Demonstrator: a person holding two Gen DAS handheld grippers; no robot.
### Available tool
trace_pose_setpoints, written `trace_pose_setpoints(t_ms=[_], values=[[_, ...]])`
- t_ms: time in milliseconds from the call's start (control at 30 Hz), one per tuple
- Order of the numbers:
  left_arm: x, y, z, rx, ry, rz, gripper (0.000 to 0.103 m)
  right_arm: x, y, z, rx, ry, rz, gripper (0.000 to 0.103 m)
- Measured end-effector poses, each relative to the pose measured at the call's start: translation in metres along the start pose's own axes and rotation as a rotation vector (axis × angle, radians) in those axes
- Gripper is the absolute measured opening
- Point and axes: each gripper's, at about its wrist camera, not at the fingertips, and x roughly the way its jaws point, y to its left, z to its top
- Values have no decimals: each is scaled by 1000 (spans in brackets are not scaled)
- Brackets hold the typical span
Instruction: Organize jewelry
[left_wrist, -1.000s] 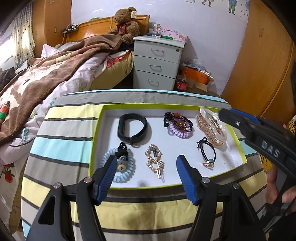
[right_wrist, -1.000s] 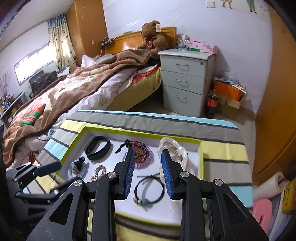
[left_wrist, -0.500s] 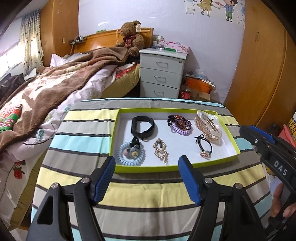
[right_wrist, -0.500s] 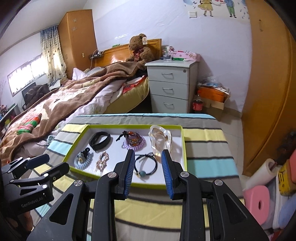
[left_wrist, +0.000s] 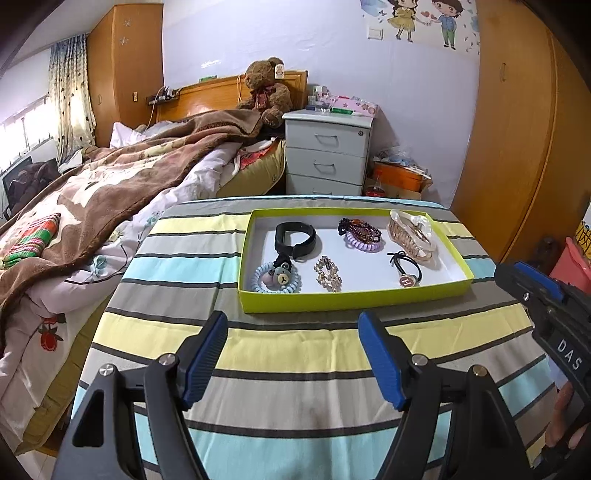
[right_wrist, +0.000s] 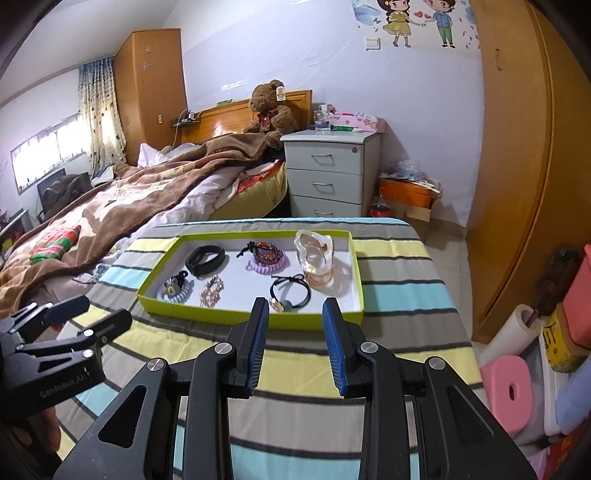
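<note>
A shallow lime-green tray (left_wrist: 354, 297) (right_wrist: 207, 318) with a white floor sits on the striped table. In it lie a black band (left_wrist: 294, 239), a blue coil tie with a bear charm (left_wrist: 275, 277), a gold hair clip (left_wrist: 327, 274), purple beaded bracelets (left_wrist: 361, 233), a black elastic with a round charm (left_wrist: 404, 268) and a clear claw clip (left_wrist: 410, 232) (right_wrist: 317, 258). My left gripper (left_wrist: 293, 356) is open and empty, above the cloth in front of the tray. My right gripper (right_wrist: 297, 341) is open and empty, near the tray's front edge.
The table carries a striped cloth (left_wrist: 295, 387). A bed with a brown blanket (left_wrist: 110, 192) lies to the left. A white drawer unit (left_wrist: 327, 155) stands behind. A wooden wardrobe (right_wrist: 517, 166) and floor clutter, including a pink stool (right_wrist: 511, 391), are to the right.
Both grippers have pulled back and up from the tray, which now looks smaller and farther. The right gripper's jaws have opened wider. The jewelry has not moved.
</note>
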Motion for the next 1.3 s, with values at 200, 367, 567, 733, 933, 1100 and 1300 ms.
trace_pose_setpoints(t_ms=[200,367,567,733,933,1100,1300], values=[[-8,1,-9,2,-11,8,75,-7,-2,-12,16,-3,2,35],[-13,0,-11,5,-30,9,75,-14,-1,-15,21,-18,3,48],[-16,-1,-13,-3,-34,5,77,-18,0,-16,23,-24,5,48],[-18,-2,-13,1,-46,24,81,-18,0,-18,26,-22,10,48],[-15,-1,-14,-10,-28,25,84,-18,1,-19,27,-16,9,48],[-13,3,-15,-27,-19,26,85,-18,2,-20,29,-15,6,48],[-14,5,-14,-48,-29,10,86,-17,3,-19,29,-18,9,48]])
